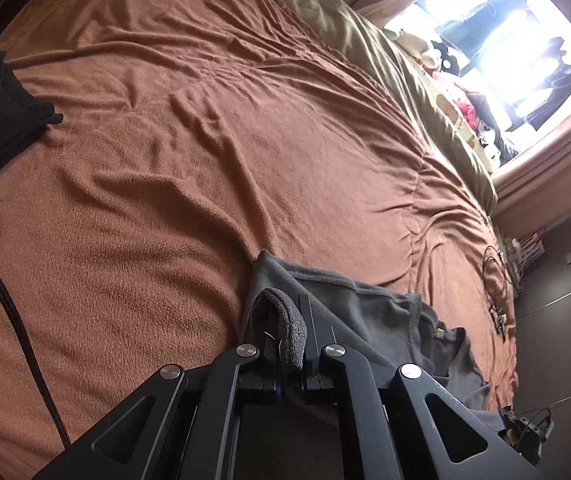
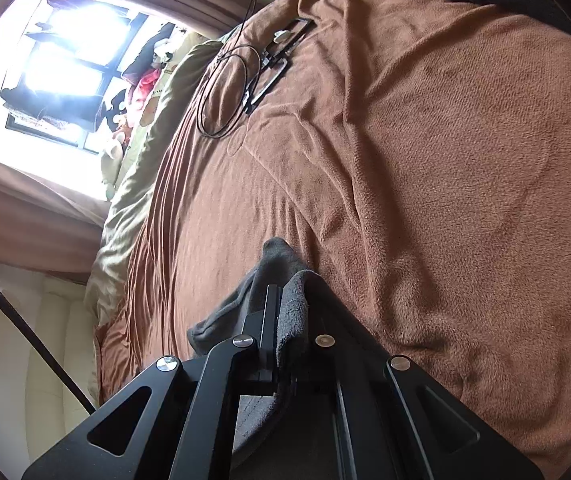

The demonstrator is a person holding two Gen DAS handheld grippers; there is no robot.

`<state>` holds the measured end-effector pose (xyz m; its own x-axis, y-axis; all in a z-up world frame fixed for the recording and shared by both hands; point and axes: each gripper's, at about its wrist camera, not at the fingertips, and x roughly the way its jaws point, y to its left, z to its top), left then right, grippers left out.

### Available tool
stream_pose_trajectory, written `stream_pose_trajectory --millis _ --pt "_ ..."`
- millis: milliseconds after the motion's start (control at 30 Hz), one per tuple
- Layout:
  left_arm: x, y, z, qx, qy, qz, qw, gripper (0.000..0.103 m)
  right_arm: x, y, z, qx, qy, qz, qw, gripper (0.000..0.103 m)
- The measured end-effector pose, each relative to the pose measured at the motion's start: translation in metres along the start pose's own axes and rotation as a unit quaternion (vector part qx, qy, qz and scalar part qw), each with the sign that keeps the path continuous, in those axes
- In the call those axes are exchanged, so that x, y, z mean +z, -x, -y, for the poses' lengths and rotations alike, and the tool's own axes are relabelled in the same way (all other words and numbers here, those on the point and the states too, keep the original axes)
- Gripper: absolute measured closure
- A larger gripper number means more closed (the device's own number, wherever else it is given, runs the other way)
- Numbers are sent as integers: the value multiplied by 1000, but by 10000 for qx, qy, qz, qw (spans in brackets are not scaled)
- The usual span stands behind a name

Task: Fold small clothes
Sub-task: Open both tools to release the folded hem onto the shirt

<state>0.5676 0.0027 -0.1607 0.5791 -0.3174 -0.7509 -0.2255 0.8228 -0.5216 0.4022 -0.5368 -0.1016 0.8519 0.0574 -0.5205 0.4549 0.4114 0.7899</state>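
Left gripper (image 1: 285, 312): jaws together, clamped on a folded edge of a grey fleece garment (image 1: 365, 312). A loop of the cloth bulges up between the fingers at lower centre of the left wrist view. From the grip, the garment trails toward the lower right of that frame, lying partly on the brown blanket (image 1: 205, 120); its long axis runs from lower centre to lower right.

Right gripper (image 2: 289, 300): jaws together, pinching another part of the same grey garment (image 2: 281, 260). In the right wrist view a peak of cloth rises above the fingertips at centre, and a fold hangs to the lower left of the jaws.

Also on the blanket: a black cloth (image 1: 1, 112) at the left edge of the left wrist view, a coiled black cable (image 2: 225, 92) at upper centre of the right wrist view. A bright window (image 2: 57, 60) sits upper left there.
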Motion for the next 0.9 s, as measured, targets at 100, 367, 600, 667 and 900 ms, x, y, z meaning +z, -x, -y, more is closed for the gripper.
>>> stream_pose_trajectory --millis 100,367,600,667,900 --pt "-1 -18 -7 175 40 -141 9997 96 4 0 -4 -100 229 -68 9997 102" --pt "-4 -16 11 680 -625 -336 9952 63 8 5 -23 -530 1135 -435 9912 42" --pt "-18 7 31 968 -1576 -384 9820 28 -1 30 -45 -855 2135 -510 9719 28" --pt "-26 6 38 1083 -1921 -497 9741 23 -9 34 -56 -1220 2680 -461 9545 19" --pt "-55 -13 42 1408 -2490 -943 9536 18 -38 23 -74 -1781 3608 -748 9124 12"
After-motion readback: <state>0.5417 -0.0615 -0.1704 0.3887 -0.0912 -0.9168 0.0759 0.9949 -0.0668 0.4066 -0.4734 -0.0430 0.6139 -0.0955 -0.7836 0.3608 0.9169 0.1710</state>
